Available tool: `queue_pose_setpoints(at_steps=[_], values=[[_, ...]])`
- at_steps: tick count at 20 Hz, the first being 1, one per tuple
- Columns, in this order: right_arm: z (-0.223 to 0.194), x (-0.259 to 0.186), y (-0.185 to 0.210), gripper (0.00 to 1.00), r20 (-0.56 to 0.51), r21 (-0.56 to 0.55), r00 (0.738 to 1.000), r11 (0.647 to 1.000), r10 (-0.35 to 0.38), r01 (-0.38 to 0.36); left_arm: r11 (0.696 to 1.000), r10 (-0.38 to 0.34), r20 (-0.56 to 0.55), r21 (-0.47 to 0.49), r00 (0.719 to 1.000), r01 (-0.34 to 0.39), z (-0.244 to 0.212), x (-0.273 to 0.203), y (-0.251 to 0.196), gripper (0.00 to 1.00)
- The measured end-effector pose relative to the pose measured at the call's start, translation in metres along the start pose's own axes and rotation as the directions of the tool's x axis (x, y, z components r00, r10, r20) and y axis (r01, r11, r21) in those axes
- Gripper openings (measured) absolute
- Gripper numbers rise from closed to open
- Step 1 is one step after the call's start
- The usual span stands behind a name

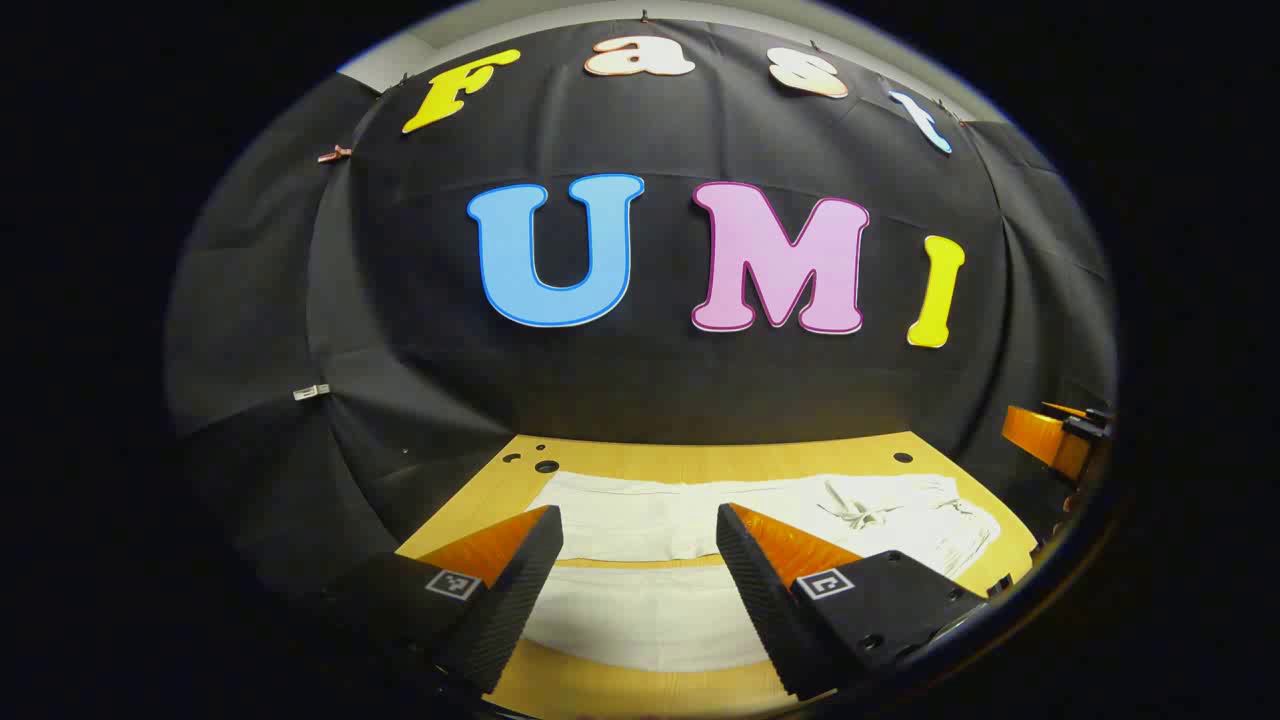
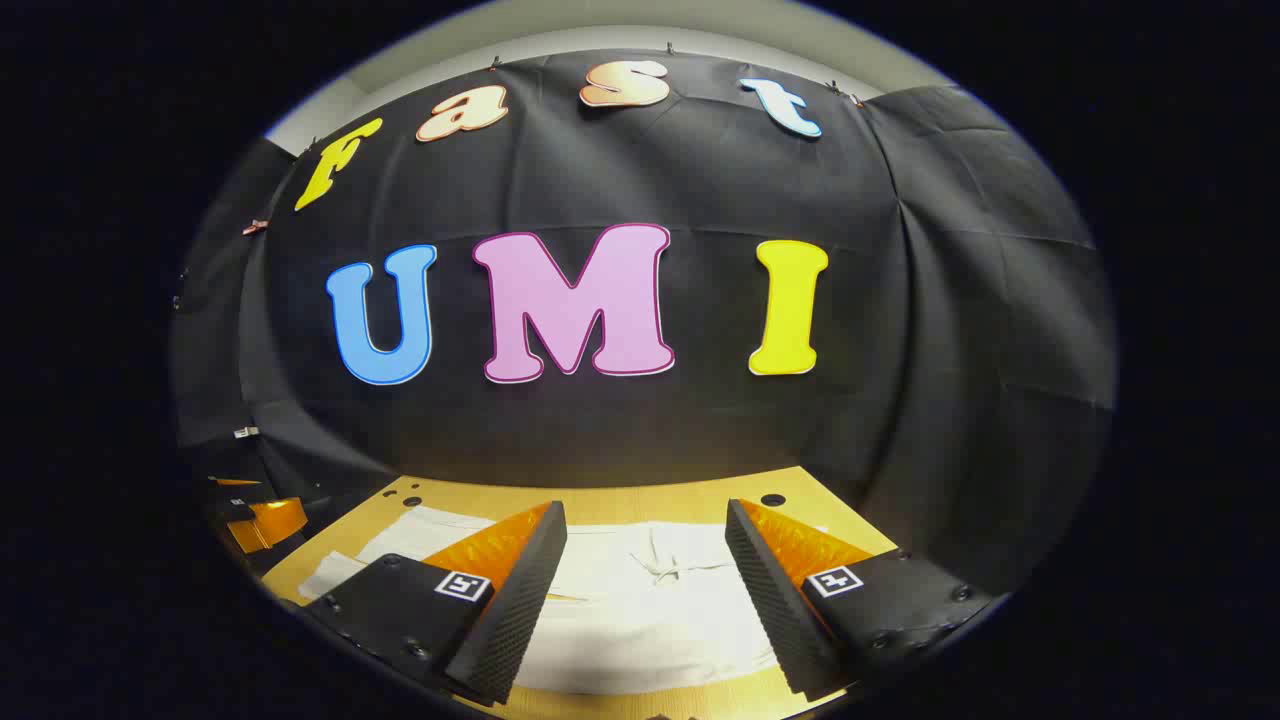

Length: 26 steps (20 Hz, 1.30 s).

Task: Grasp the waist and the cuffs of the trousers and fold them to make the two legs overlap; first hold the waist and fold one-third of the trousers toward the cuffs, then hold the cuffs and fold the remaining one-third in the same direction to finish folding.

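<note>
L gripper view, near: left gripper (image 1: pixel 640 560) w/ jaws wide apart, nothing between them, held above the near edge of the light wooden table (image 1: pixel 700 462). Past the fingertips lie the white cloth trousers (image 1: pixel 700 525), spread flat across the tabletop, both legs side by side w/ a strip of bare wood showing between them. The waist end w/ its knotted white drawstring (image 1: pixel 860 510) sits to the right in this view, bunched and wrinkled; the legs run off to the left. Far right rim: part of the right gripper (image 1: pixel 1055 440), well apart from the cloth; can't tell its jaw state from here. A few dark round holes (image 1: pixel 546 466) dot the table's far corners.

R gripper view, near: right gripper (image 2: pixel 645 560) also has jaws wide apart, empty, hovering over the trousers (image 2: pixel 650 610). The drawstring (image 2: pixel 665 565) lies just beyond, between the two fingers. Legs stretch away to the left. At far left edge, a bit of the left gripper (image 2: pixel 255 520). Behind the table (image 2: pixel 650 495): booth's black cloth wall (image 2: pixel 900 350).
</note>
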State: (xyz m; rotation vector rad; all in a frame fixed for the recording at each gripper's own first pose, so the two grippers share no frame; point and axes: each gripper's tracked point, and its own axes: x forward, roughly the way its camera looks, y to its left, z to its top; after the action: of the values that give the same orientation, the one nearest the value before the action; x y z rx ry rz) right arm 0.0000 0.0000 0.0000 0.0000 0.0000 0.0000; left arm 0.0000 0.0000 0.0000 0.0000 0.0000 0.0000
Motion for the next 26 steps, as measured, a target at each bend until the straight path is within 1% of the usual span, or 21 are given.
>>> queue_pose_setpoints(at_steps=[2, 4, 7, 14, 15, 18, 20, 22, 24, 26], values=[[-0.003, 0.002, -0.001, 0.98, -0.012, -0.007, 1.0, 1.0, 0.015, -0.015, 0.999, -0.037, 0.008, -0.029, 0.999, 0.037, 0.002, -0.002, -0.01, 0.98], [-0.002, 0.004, -0.005, 0.99, -0.01, -0.008, 1.0, 1.0, 0.022, -0.022, 0.999, -0.033, 0.027, -0.021, 0.999, 0.033, 0.009, 0.0, -0.011, 0.98], [0.0, 0.009, -0.012, 0.99, -0.002, -0.002, 1.0, 1.0, 0.03, -0.03, 0.999, -0.035, 0.04, 0.025, 0.999, 0.034, 0.013, 0.006, -0.019, 0.98], [0.001, 0.023, -0.041, 0.99, 0.005, 0.0, 1.0, 1.0, 0.008, -0.008, 0.998, -0.059, 0.043, 0.023, 0.997, 0.058, 0.018, 0.021, -0.045, 0.98], [-0.001, 0.024, -0.044, 0.99, 0.004, -0.007, 1.0, 1.0, 0.008, -0.007, 0.997, -0.071, 0.034, 0.017, 0.997, 0.07, 0.016, 0.023, -0.05, 0.98], [-0.006, 0.027, -0.048, 0.99, -0.007, -0.014, 0.999, 0.999, 0.031, -0.031, 0.996, -0.089, 0.028, -0.01, 0.996, 0.089, 0.013, 0.028, -0.061, 0.98], [-0.011, 0.032, -0.053, 0.99, -0.017, -0.012, 0.999, 0.999, 0.046, -0.046, 0.997, -0.082, 0.023, -0.01, 0.996, 0.082, 0.011, 0.03, -0.063, 0.98], [-0.024, 0.039, -0.054, 0.98, -0.055, -0.017, 0.995, 0.997, 0.079, -0.08, 0.998, -0.067, 0.026, -0.006, 0.997, 0.068, 0.01, 0.032, -0.063, 0.98], [-0.037, 0.045, -0.063, 0.99, -0.086, -0.025, 0.993, 0.996, 0.084, -0.087, 0.999, -0.047, 0.018, -0.016, 0.999, 0.047, 0.005, 0.035, -0.061, 0.98], [-0.043, 0.053, -0.072, 0.99, -0.098, -0.062, 0.991, 0.993, 0.089, -0.095, 0.999, -0.024, -0.007, -0.021, 1.0, 0.024, -0.005, 0.038, -0.058, 0.98]])
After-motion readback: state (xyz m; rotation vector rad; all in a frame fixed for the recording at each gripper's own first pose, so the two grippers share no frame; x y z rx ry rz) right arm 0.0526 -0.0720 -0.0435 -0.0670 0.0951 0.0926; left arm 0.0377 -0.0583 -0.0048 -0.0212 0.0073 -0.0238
